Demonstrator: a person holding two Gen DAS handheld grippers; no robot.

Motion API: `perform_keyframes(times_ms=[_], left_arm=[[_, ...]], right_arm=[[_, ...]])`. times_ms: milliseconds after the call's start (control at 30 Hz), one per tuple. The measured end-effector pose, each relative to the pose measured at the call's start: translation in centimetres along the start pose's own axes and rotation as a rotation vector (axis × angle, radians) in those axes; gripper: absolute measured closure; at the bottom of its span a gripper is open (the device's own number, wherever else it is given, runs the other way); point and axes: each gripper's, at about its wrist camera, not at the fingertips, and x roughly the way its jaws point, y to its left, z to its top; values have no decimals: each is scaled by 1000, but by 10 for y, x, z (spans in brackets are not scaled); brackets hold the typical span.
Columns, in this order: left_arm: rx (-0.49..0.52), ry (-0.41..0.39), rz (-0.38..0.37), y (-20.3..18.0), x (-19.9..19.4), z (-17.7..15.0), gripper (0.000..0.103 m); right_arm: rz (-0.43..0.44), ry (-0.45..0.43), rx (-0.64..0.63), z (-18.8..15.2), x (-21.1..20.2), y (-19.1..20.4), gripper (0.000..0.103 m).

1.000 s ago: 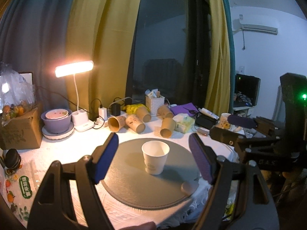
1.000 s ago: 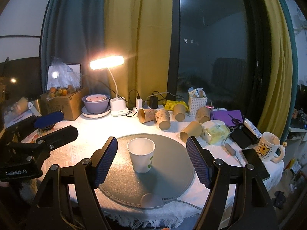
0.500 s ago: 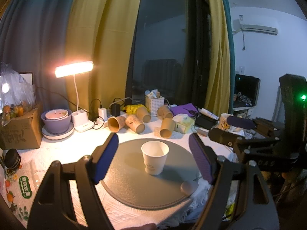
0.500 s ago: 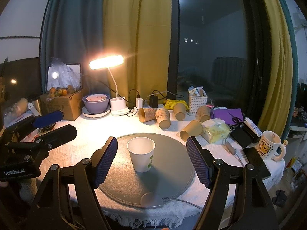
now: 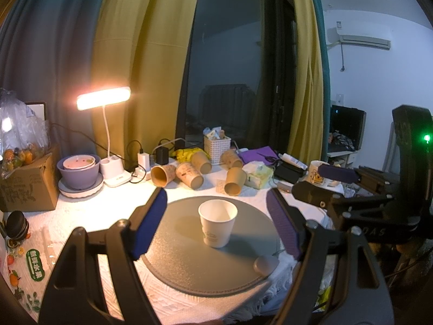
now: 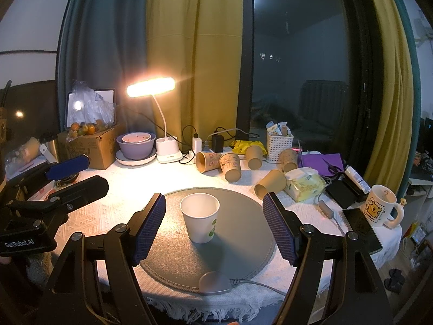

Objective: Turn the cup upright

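A white paper cup (image 5: 217, 223) stands upright, mouth up, on a round grey mat (image 5: 189, 265); it also shows in the right wrist view (image 6: 200, 220) on the mat (image 6: 243, 216). My left gripper (image 5: 216, 224) is open and empty, held back from the cup and above the table's near edge. My right gripper (image 6: 213, 226) is open and empty, likewise short of the cup. Each gripper shows in the other's view, the right one (image 5: 333, 184) at the right and the left one (image 6: 67, 176) at the left.
Several brown paper cups (image 6: 230, 165) lie on their sides behind the mat. A lit desk lamp (image 6: 151, 88), purple bowl (image 6: 136, 146), cardboard box (image 6: 89, 146), white basket (image 6: 280, 143), tissue pack (image 6: 305, 184), bear mug (image 6: 380, 205) and phone (image 6: 361, 226) crowd the table.
Both grippers stay open and nearly still; the view has shifted only slightly. The cup has not moved.
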Motion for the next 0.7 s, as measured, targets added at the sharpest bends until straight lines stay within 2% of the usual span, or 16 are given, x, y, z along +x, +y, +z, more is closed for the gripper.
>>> perform_keyframes(times_ms=[700], left_arm=[[0,-2,2,-1,0,-1,26]], right_arm=[[0,0,0,0,0,1,26]])
